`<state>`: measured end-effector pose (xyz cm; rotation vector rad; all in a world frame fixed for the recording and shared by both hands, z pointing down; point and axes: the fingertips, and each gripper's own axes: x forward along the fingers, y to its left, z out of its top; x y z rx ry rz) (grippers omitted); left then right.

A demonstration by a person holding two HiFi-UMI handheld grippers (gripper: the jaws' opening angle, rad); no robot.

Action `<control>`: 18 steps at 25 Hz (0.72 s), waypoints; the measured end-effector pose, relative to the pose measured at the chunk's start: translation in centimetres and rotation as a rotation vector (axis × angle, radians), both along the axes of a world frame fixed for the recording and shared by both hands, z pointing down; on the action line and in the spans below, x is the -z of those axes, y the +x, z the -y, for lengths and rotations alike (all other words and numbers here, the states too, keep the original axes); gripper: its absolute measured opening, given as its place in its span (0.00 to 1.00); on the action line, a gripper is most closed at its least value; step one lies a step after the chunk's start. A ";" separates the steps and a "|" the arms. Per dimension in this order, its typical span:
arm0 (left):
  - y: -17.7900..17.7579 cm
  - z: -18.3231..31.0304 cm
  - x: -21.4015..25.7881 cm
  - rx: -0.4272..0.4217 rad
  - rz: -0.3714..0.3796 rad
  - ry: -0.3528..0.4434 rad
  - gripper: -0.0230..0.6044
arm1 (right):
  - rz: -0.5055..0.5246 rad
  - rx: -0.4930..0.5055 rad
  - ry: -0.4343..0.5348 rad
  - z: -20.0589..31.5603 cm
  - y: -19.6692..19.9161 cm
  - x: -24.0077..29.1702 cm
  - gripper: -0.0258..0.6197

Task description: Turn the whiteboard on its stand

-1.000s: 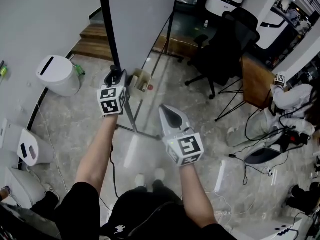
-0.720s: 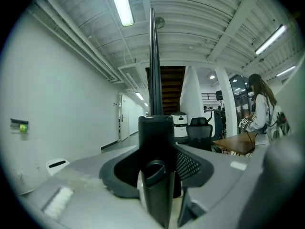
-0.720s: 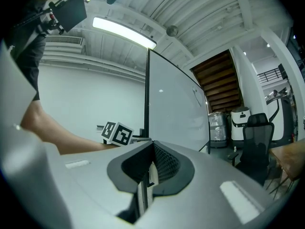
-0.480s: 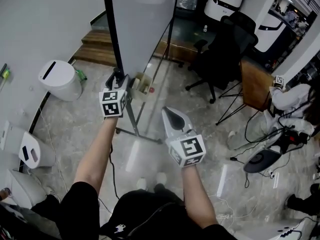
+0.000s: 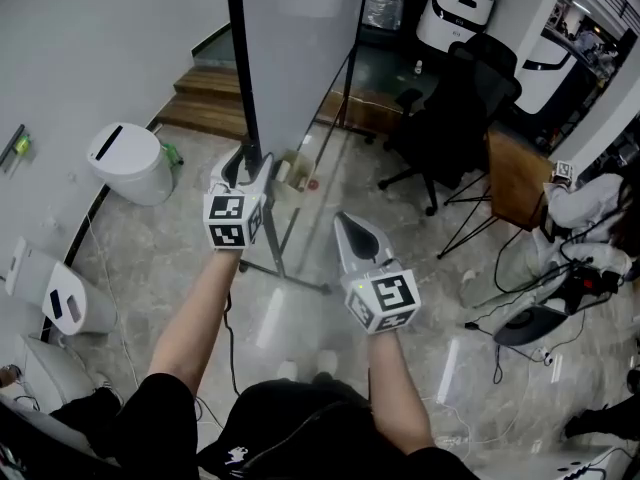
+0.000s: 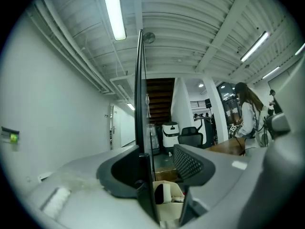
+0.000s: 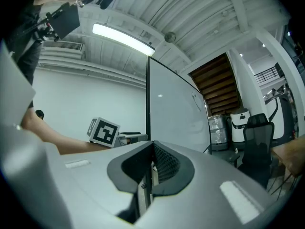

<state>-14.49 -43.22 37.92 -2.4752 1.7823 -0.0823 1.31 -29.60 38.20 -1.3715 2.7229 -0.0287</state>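
Note:
The whiteboard (image 5: 295, 58) stands upright on its metal stand (image 5: 272, 258), its black side edge (image 5: 243, 78) turned toward me. My left gripper (image 5: 248, 160) sits level at that edge. Its jaws have just been opening, and the black edge (image 6: 141, 104) stands between them, close to the left jaw with a gap on the right. In the left gripper view the left gripper (image 6: 157, 168) is open. My right gripper (image 5: 348, 221) hovers to the right and nearer me, apart from the board, jaws together with nothing held. From the right gripper view the board's face (image 7: 176, 113) rises beyond the right gripper (image 7: 151, 149).
A small tray (image 5: 290, 173) with an eraser hangs on the stand. A white bin (image 5: 128, 160) stands at left, wooden steps (image 5: 205, 103) behind it. A black office chair (image 5: 450, 108), a tripod and floor cables (image 5: 520, 318) fill the right. A person (image 6: 248, 113) stands far right.
My left gripper has moved up along the board's black edge and its jaws stand wider. The right gripper has hardly moved.

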 end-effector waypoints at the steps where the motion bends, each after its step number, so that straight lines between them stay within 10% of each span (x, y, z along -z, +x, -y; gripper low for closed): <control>1: 0.4 -0.4 0.5 -0.010 -0.001 0.009 0.41 | 0.006 -0.003 0.002 -0.1 0.2 0.2 0.05; 18: 9.6 -7.5 1.3 -0.244 -0.075 0.031 0.18 | -0.020 -0.094 0.029 -2.4 4.5 1.6 0.05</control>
